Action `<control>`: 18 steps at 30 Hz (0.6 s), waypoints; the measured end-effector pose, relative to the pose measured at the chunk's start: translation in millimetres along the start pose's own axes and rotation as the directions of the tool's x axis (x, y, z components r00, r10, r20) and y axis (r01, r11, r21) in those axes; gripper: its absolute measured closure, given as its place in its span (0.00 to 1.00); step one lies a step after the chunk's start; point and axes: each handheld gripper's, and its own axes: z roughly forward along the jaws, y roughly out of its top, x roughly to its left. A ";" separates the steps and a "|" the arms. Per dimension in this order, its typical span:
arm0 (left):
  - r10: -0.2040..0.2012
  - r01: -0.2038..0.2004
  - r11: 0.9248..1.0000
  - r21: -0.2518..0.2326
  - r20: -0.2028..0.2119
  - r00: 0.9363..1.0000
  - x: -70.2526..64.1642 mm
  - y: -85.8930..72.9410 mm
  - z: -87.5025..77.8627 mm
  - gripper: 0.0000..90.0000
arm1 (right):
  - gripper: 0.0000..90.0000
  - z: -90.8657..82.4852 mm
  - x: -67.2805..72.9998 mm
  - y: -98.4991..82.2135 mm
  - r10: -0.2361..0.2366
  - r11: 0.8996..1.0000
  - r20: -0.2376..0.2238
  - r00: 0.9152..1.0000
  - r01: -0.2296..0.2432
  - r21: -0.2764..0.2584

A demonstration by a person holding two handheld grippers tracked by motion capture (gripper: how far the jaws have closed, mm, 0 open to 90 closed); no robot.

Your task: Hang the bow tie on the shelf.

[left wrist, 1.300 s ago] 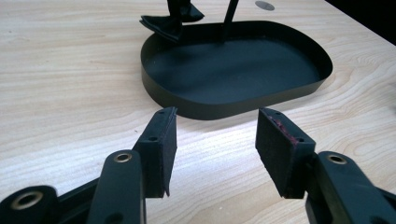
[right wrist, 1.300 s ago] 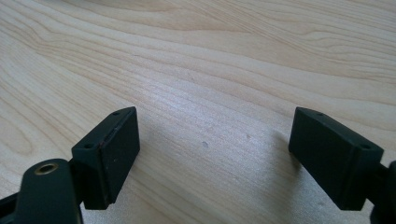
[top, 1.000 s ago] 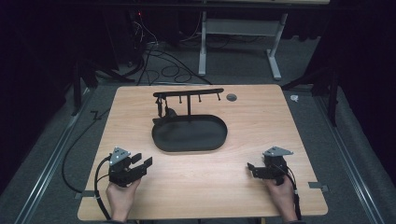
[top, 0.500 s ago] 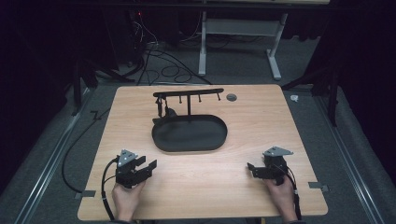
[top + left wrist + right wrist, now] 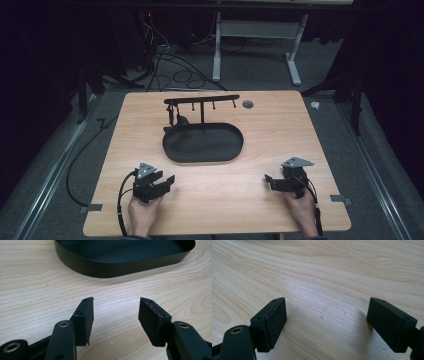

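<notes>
Pale wooden table [image 5: 260,200] in a dark room, cables on the floor behind. Black tray [image 5: 202,145] at mid-table — near the left gripper [image 5: 167,182], ahead of its tips. Both hands low at the near edge — left gripper and right gripper [image 5: 269,181] with jaws apart, gripping nothing.

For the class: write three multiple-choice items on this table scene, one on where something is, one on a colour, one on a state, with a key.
1. Where is the tray?
A. between the grippers and the hook rack
B. at the table's near edge
C. on the floor

2. What colour is the tray?
A. white
B. black
C. red

3. How are the left gripper jaws?
A. shut on the tray
B. open, nothing between them
C. clamped on a hook

Key: 1 A, the rack rises behind it; 2 B, its wall is black; 3 B, bare table shows between the pads.
</notes>
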 end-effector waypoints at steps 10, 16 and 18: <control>0.024 -0.024 1.000 0.011 -0.035 0.999 -1.1 -1.5 8.9 0.51 | 0.20 0.0 0.0 0.0 0.000 1.000 0.000 1.000 0.000 0.000; 0.056 -0.055 0.998 0.017 -0.073 0.996 -2.3 -3.1 14.4 0.50 | 0.20 0.0 0.0 0.0 0.000 1.000 0.000 1.000 0.000 0.000; 0.064 -0.062 0.998 0.024 -0.082 0.995 -2.6 -4.1 16.4 0.50 | 0.20 0.0 0.0 0.0 0.000 1.000 0.000 1.000 0.000 0.000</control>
